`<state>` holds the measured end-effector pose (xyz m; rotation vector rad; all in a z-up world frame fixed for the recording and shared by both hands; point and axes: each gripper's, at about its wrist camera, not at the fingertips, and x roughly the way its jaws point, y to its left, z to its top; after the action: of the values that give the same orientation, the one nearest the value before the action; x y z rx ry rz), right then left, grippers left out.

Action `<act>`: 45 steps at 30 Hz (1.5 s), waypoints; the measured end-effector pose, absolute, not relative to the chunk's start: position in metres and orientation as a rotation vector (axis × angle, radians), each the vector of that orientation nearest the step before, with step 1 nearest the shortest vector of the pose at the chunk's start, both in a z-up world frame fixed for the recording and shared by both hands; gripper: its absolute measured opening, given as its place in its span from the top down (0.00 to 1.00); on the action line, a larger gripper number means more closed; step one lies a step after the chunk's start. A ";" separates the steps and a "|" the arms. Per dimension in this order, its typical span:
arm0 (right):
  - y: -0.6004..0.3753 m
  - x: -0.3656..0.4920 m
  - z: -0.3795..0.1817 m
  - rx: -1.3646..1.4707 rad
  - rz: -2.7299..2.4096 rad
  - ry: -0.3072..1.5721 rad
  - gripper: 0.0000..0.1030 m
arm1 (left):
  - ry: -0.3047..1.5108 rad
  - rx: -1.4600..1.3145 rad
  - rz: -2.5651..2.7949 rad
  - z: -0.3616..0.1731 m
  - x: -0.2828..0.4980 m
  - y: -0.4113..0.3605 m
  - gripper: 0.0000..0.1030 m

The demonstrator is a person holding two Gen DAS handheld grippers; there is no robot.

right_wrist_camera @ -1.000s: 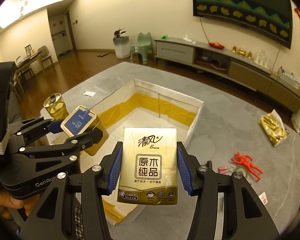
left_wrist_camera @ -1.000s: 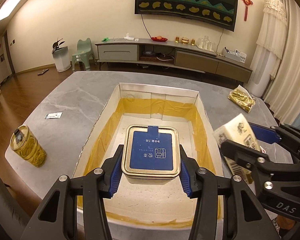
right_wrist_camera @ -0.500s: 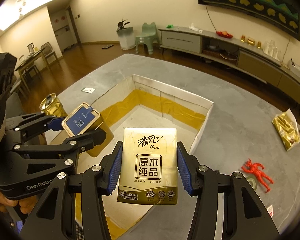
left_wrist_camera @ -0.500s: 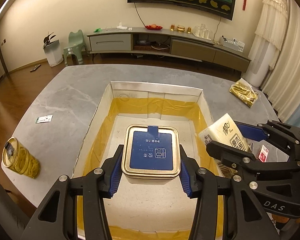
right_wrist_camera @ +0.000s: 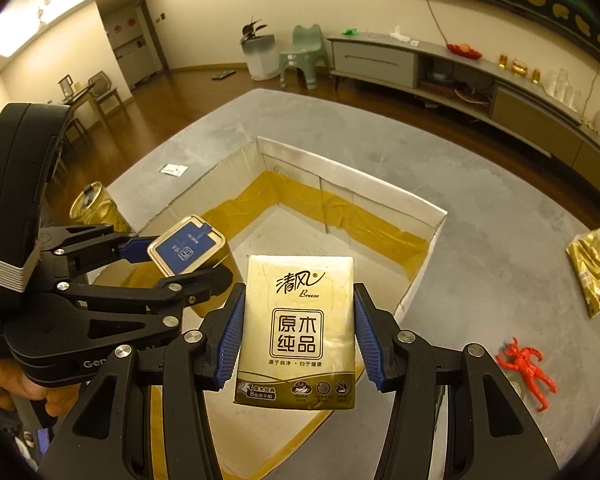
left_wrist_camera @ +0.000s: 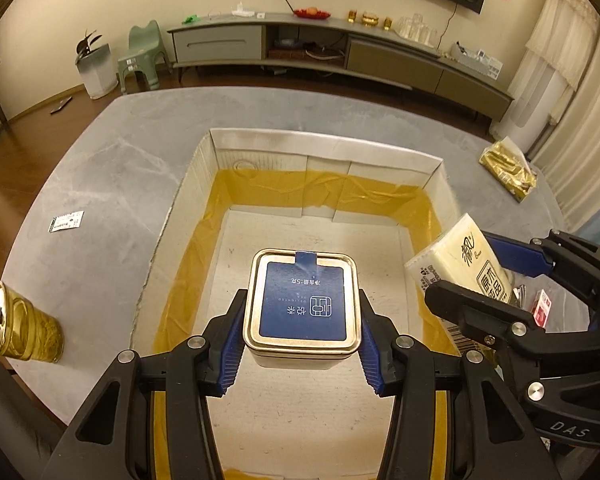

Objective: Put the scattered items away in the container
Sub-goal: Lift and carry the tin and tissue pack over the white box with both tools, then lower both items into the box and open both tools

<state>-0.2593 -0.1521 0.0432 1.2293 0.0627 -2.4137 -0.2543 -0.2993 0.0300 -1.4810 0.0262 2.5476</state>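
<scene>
My left gripper [left_wrist_camera: 302,322] is shut on a square tea tin [left_wrist_camera: 302,306] with a blue label, held above the floor of the open cardboard box [left_wrist_camera: 324,150]. In the right wrist view the same tin [right_wrist_camera: 186,250] hangs over the box's near left side. My right gripper [right_wrist_camera: 296,332] is shut on a gold tissue pack [right_wrist_camera: 298,328], held over the box's [right_wrist_camera: 352,178] near right edge. From the left wrist view the tissue pack [left_wrist_camera: 466,258] and right gripper [left_wrist_camera: 488,280] hover at the box's right wall.
On the grey table [left_wrist_camera: 100,184] stand a gold can [left_wrist_camera: 18,326] at the left edge, a small card [left_wrist_camera: 65,221], and a gold foil packet [left_wrist_camera: 508,168] far right. A red toy figure [right_wrist_camera: 528,372] lies right of the box. A hand [right_wrist_camera: 24,384] grips the left tool.
Both grippers have moved forward over the box with their loads still held. The tissue pack has come closer to the box's right wall.
</scene>
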 end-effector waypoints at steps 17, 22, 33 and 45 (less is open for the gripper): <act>-0.165 -0.298 0.024 1.287 -2.345 0.282 0.47 | 0.108 -1.655 2.478 -0.010 -0.298 -0.296 0.51; -0.169 -0.306 0.017 1.300 -2.332 0.327 0.47 | 0.112 -1.684 2.472 -0.018 -0.306 -0.298 0.51; -0.172 -0.319 0.005 1.319 -2.330 0.328 0.42 | 0.113 -1.753 2.432 -0.033 -0.314 -0.305 0.50; -0.167 -0.296 0.023 1.302 -2.325 0.219 0.42 | 0.273 -1.524 2.623 0.022 -0.270 -0.305 0.50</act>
<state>-0.2958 -0.1665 0.0232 1.3019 0.2195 -2.3248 -0.2699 -0.3053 0.0218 -1.5235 0.2727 2.6232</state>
